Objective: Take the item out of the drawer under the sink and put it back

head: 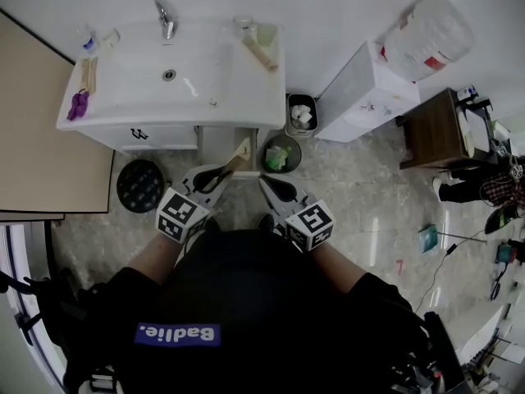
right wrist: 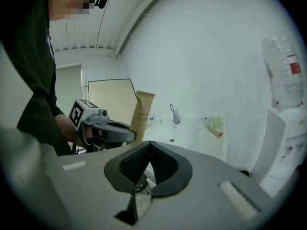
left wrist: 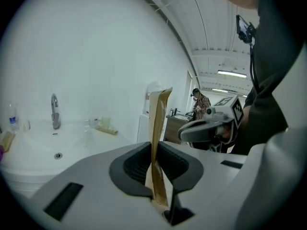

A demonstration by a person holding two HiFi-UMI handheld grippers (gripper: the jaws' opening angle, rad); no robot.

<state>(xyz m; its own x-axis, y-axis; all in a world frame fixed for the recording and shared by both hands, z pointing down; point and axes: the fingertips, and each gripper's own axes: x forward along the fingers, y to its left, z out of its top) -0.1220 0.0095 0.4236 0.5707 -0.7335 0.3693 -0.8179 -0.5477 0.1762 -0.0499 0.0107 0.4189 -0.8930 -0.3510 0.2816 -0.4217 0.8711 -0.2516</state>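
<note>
**Left gripper** (head: 215, 177) (left wrist: 156, 153): jaws are nearly closed and clamped on a flat tan paper packet (head: 239, 156) (left wrist: 158, 123). The packet is pinched near its lower end and stands on edge between the pads. It is held out toward the white sink cabinet (head: 123, 131), with its far end over the grey recess (head: 220, 142) below the basin; contact there cannot be told. The forearm is stretched forward from the body.

**Right gripper** (head: 275, 185) (right wrist: 149, 150): pad tips are brought together and nothing is held. It is positioned just beside the left one, angled inward toward the packet.
</note>
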